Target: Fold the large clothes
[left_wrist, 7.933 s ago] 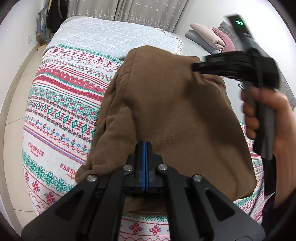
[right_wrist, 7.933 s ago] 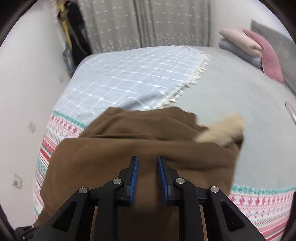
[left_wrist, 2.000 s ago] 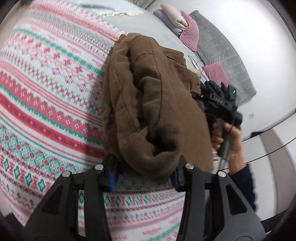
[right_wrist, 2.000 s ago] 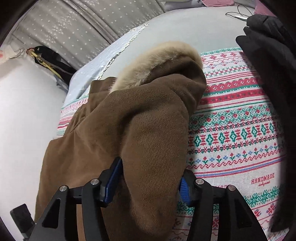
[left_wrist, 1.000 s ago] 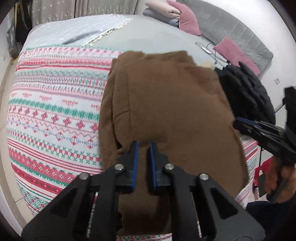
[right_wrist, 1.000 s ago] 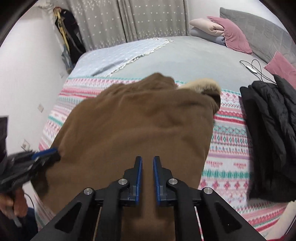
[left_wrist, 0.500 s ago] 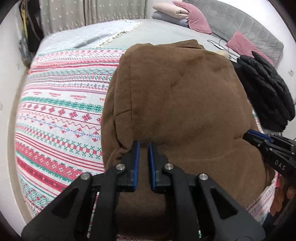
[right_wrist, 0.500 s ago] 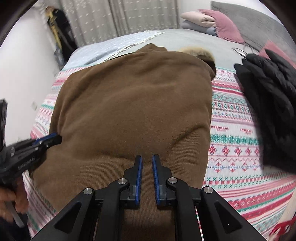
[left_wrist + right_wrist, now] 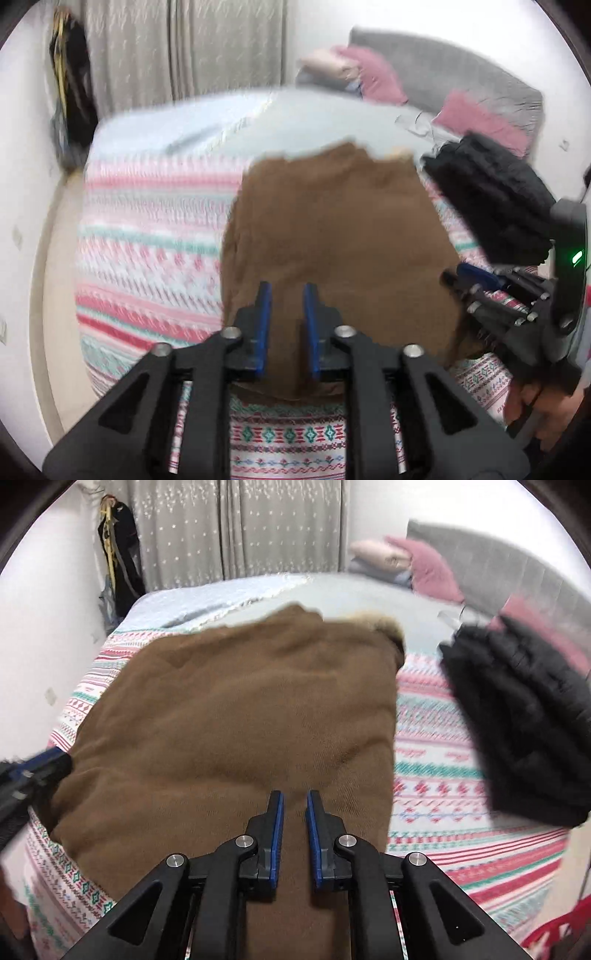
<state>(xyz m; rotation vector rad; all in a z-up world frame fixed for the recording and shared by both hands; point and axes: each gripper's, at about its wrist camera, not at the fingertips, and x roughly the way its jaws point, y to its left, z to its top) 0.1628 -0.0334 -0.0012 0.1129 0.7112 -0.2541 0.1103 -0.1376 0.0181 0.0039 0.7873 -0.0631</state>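
Left gripper (image 9: 286,295) and right gripper (image 9: 294,803) both hover with jaws slightly parted, grasping nothing, above one folded brown coat (image 9: 236,716) lying on the patterned bedspread (image 9: 436,775). One black puffer jacket (image 9: 517,716) lies beside it, three pillows (image 9: 424,566) beyond.

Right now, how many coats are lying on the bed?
2. The folded brown coat with a tan fur-trimmed hood lies in the middle of the patterned blanket. The black puffy quilted coat lies to its right. Others may be hidden.
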